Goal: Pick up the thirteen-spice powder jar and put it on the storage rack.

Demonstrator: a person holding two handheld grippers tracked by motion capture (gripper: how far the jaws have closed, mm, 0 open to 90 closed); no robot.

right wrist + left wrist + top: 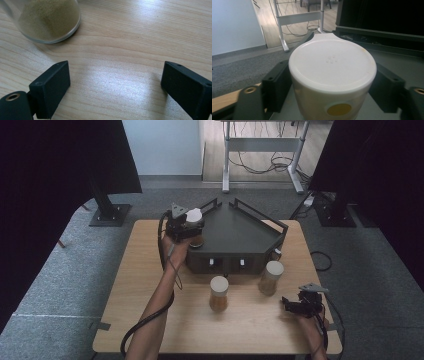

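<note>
At the dark grey tray's (250, 237) left edge, the left gripper (186, 226) brackets a white-lidded clear spice jar (332, 75), jaws partly open around its smooth, rigid, likely slippery body; best gripped below the lid. The right gripper (115, 82) gapes empty.

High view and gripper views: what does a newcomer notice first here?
First, the white-lidded jar between the left gripper's jaws, at the left corner of the dark tray. Next, two more jars on the wooden table before the tray. The right gripper hangs open over bare wood.
</note>
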